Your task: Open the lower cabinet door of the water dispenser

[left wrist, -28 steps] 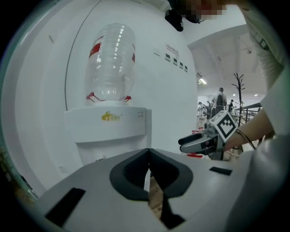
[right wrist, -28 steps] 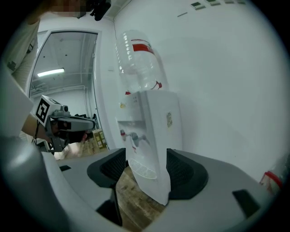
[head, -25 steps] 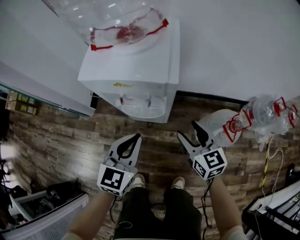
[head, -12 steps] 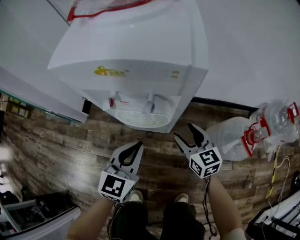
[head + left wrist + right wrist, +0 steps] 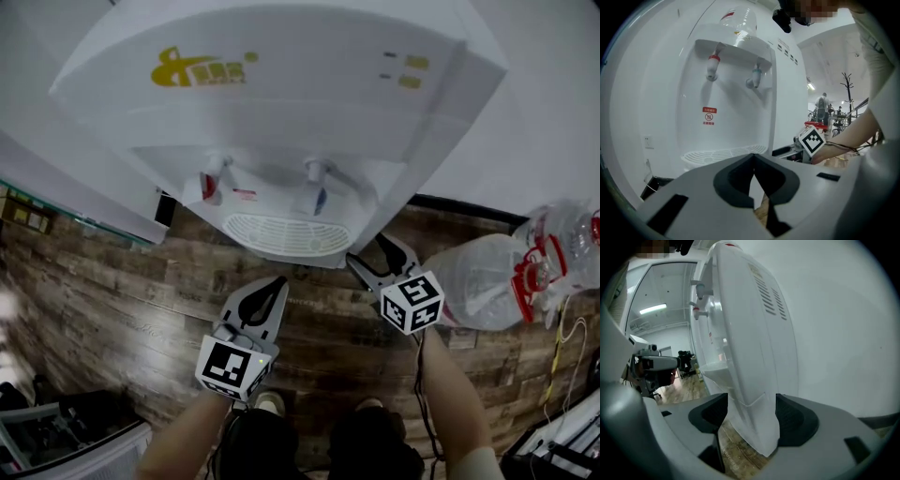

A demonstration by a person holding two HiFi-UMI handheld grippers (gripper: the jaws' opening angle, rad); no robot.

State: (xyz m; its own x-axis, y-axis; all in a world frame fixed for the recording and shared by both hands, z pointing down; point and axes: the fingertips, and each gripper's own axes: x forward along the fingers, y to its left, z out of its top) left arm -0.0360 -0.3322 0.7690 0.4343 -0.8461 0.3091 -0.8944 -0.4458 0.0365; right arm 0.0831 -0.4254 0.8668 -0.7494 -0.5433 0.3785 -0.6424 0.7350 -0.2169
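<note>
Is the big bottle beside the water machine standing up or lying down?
Lying down. The bottle rests on its side on the wooden floor, its red-ringed neck pointing sideways.

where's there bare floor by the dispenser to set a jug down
The widest bare patch is the wood floor to the left of the left gripper, between the water dispenser and the dark gear at the head view's lower left. The right side is crowded: empty water bottles and cables lie there.
</note>
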